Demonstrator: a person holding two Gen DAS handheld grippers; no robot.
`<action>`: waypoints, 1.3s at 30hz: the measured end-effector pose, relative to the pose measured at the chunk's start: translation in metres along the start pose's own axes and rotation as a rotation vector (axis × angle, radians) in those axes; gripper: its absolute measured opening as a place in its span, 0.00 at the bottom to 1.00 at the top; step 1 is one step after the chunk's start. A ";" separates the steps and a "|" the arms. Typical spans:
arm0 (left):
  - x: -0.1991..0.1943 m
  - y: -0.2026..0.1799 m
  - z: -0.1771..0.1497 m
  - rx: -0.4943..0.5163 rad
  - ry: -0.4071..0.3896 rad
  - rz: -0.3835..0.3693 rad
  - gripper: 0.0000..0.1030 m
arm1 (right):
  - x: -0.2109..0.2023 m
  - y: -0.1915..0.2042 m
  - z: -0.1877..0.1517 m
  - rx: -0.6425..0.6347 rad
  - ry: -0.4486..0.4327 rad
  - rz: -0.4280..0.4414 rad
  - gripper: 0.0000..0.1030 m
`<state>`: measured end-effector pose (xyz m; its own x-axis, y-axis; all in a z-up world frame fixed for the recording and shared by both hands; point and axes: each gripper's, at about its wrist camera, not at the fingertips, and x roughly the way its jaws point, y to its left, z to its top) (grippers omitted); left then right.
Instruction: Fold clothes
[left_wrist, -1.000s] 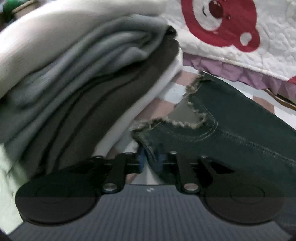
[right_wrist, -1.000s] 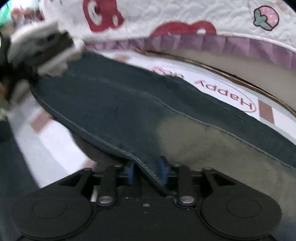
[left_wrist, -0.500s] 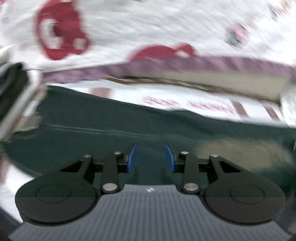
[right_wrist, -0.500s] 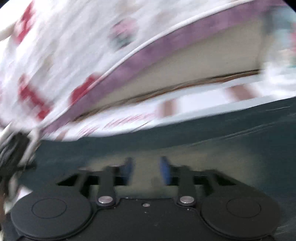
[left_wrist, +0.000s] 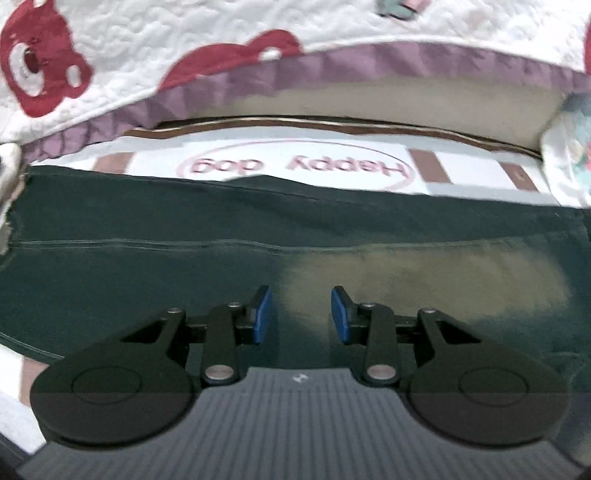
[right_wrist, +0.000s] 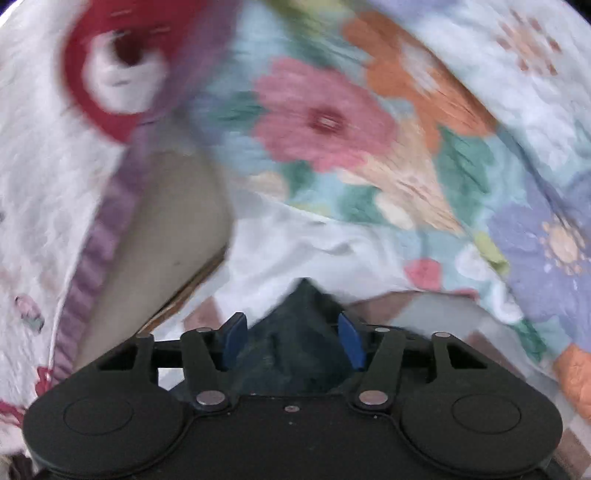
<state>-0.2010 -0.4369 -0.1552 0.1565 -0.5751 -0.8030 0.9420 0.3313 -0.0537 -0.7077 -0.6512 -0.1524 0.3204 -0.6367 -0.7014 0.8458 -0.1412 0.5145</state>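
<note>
Jeans spread flat on the bed, both claws apart.

The left gripper (left_wrist: 300, 314) hangs over the dark jeans (left_wrist: 147, 266) with its blue pads wide apart, gripping nothing. The jeans lie across the sheet (left_wrist: 461, 173), in front of the bear quilt (left_wrist: 147, 55). The right gripper (right_wrist: 291, 341) is also spread, a bunched end of denim sitting loose between its pads; the flowered blanket (right_wrist: 388, 129) lies beyond.

A bear-print quilt (left_wrist: 122, 48) overhangs a "Happy dog" sheet (left_wrist: 295, 168).

Both wrist views low over jeans (left_wrist: 147, 229)
</note>
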 end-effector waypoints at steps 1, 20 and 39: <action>0.000 -0.009 0.000 0.011 -0.006 -0.015 0.33 | 0.006 -0.007 0.001 0.015 0.020 -0.002 0.60; 0.007 -0.224 -0.008 0.170 -0.163 -0.562 0.34 | 0.042 0.015 -0.012 0.012 0.142 0.371 0.59; 0.038 -0.201 -0.018 0.260 -0.191 -0.382 0.39 | 0.092 -0.008 0.018 0.193 0.172 0.122 0.61</action>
<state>-0.3901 -0.5119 -0.1851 -0.1852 -0.7536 -0.6307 0.9817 -0.1131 -0.1531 -0.6928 -0.7227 -0.2124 0.4967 -0.5221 -0.6933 0.7047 -0.2237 0.6733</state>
